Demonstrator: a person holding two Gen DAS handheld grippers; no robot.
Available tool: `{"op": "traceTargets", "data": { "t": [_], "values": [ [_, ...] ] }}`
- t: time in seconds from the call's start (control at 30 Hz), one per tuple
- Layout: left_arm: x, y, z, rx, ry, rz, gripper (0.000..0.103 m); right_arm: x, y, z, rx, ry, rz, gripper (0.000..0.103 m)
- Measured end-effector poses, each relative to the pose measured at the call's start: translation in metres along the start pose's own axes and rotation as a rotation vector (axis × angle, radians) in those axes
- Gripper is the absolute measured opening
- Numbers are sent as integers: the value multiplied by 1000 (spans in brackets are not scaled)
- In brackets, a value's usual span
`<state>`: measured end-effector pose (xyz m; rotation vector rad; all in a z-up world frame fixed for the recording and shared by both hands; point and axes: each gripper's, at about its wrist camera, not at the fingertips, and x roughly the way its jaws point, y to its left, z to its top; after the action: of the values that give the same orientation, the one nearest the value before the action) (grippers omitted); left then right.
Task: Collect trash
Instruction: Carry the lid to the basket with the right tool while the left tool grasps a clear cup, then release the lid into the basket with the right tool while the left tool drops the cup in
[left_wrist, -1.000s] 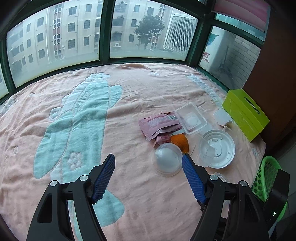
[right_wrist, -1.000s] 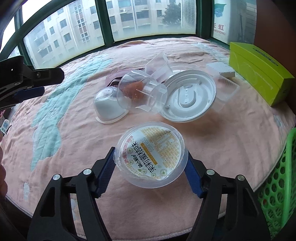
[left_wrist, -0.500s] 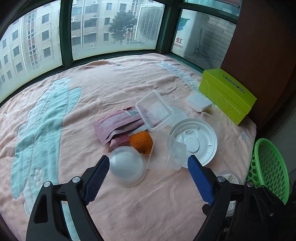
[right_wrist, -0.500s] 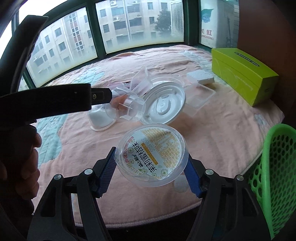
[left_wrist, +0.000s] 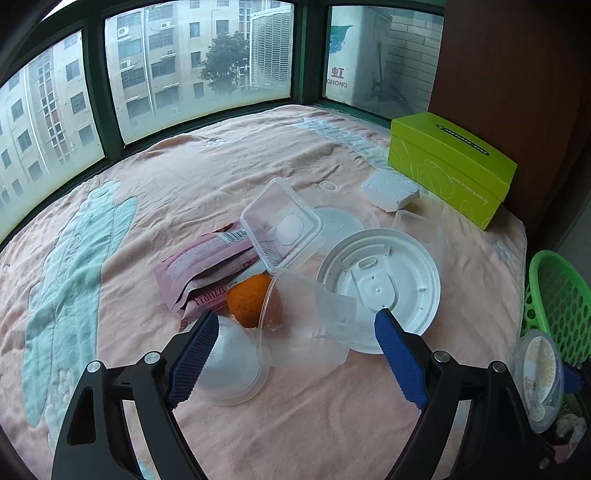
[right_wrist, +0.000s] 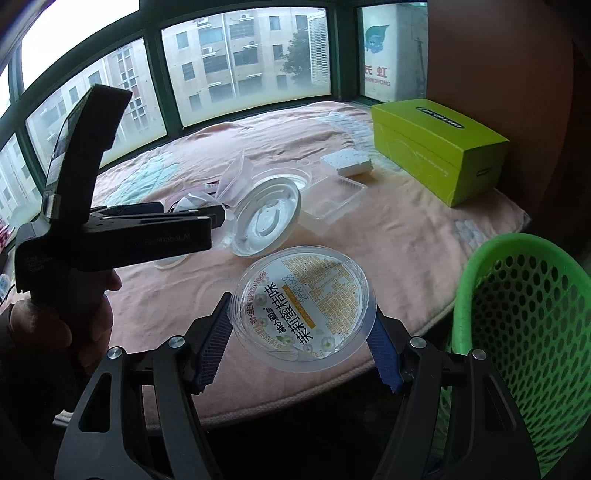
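My left gripper (left_wrist: 293, 325) is open and hangs low over the trash pile on the pink blanket (left_wrist: 332, 424). A clear plastic cup (left_wrist: 310, 321) lies on its side between the blue pads without touching them. Beside it are an upturned white bowl (left_wrist: 229, 365), an orange piece (left_wrist: 247, 299), pink wrappers (left_wrist: 207, 262), a clear tray (left_wrist: 280, 229) and a white round lid (left_wrist: 380, 284). My right gripper (right_wrist: 299, 310) is shut on a round clear container with a printed label (right_wrist: 303, 306), held above the blanket's near edge beside the green basket (right_wrist: 517, 314).
A lime-green tissue box (left_wrist: 450, 166) and a white foam block (left_wrist: 391, 190) sit at the far right against a brown wall. Windows line the back. A hand (right_wrist: 55, 325) holds the left tool's black body (right_wrist: 110, 240). The basket (left_wrist: 554, 295) stands off the bed's right edge.
The left gripper swung right and dropped toward the pile, and its jaws widened around the clear cup. The right gripper carried the labelled container up and toward the green basket.
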<state>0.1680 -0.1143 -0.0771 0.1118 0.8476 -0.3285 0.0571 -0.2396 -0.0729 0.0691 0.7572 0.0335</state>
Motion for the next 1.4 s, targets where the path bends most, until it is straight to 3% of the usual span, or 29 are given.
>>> {"op": "traceTargets", "data": {
  "t": [0.1,0.33,0.9,1.4],
  "values": [
    [5,-3,-1,19,7,11,83,-6,-9,0,20,-9,-13,67],
    [13,-6,-3,35,24,-16,53,-20,-28,-1,59,-29,-50,68],
    [-45,-21,8,43,-79,-58,51,-56,-91,-14,170,-54,-216,68],
    [-80,-88,20,106,-108,-226,51,-78,-140,-34,272,-52,-305,71]
  ]
}}
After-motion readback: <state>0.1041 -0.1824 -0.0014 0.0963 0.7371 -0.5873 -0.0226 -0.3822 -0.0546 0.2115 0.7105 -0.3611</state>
